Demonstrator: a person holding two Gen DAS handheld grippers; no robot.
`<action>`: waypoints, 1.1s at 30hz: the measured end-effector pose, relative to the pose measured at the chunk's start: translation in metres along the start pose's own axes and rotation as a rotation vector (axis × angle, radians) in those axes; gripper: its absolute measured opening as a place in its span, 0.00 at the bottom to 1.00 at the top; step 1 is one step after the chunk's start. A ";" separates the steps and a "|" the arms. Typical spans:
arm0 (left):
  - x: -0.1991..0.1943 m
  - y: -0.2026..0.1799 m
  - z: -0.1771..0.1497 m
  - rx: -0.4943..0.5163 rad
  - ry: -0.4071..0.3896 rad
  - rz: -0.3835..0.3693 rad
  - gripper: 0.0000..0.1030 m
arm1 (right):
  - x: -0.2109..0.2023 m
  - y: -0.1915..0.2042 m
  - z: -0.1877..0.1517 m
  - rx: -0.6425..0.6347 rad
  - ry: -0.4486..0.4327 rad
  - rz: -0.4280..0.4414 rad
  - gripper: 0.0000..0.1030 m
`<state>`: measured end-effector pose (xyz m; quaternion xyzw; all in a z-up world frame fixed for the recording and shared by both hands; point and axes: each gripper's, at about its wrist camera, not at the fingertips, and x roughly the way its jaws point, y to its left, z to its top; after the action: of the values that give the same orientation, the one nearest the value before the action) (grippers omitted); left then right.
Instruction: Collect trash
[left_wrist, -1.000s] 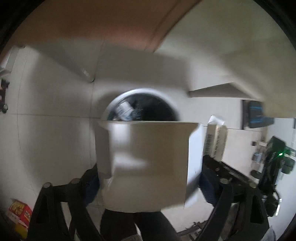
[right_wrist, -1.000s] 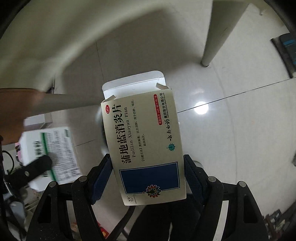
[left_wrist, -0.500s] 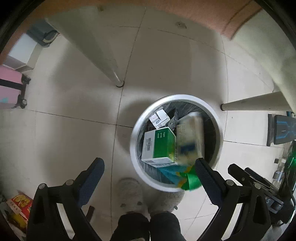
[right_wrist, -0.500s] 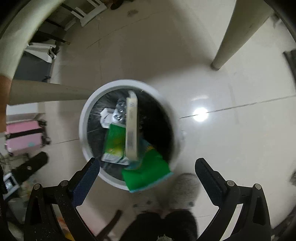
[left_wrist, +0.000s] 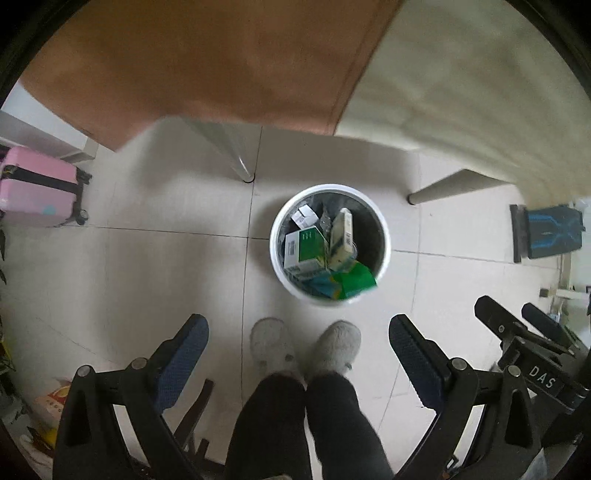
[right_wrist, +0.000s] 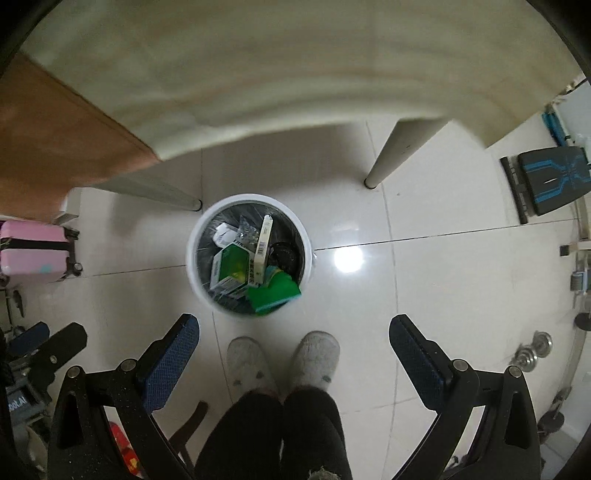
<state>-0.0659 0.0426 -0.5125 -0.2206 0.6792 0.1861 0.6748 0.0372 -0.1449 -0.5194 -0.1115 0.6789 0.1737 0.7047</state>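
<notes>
A round white trash bin (left_wrist: 275, 258) stands on the tiled floor below me; it also shows in the right wrist view (right_wrist: 192, 266). Inside lie a green-and-white box (left_wrist: 303, 251), a cream medicine box (left_wrist: 341, 236) on its edge, a green packet (left_wrist: 354, 282) over the near rim and small white scraps. The same boxes show in the right wrist view (right_wrist: 231, 269), the cream one (right_wrist: 261, 251) upright. My left gripper (left_wrist: 298, 338) is open and empty, high above the bin. My right gripper (right_wrist: 294, 334) is open and empty too.
The table edge, tan (left_wrist: 207, 62) and cream (right_wrist: 258, 62), hangs over the far side, with legs (left_wrist: 232, 155) (right_wrist: 395, 151) by the bin. The person's slippered feet (left_wrist: 306, 349) stand near the bin. A pink suitcase (left_wrist: 33, 186) is left, a blue-black board (right_wrist: 546, 181) right.
Both grippers opened and let go of their boxes, which dropped into the bin. Both grippers have since risen, so the bin looks smaller and the table edge has come into view.
</notes>
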 end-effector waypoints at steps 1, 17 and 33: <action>-0.021 -0.002 -0.006 0.007 -0.004 -0.006 0.97 | -0.017 0.000 -0.004 0.000 -0.005 0.002 1.00; -0.255 -0.011 -0.079 0.092 -0.167 -0.152 0.97 | -0.318 -0.010 -0.084 -0.027 -0.104 0.148 1.00; -0.362 -0.015 -0.115 0.096 -0.310 -0.324 1.00 | -0.458 -0.001 -0.121 -0.085 -0.215 0.265 1.00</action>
<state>-0.1571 -0.0157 -0.1476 -0.2631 0.5311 0.0746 0.8019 -0.0817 -0.2360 -0.0702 -0.0316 0.6005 0.3048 0.7386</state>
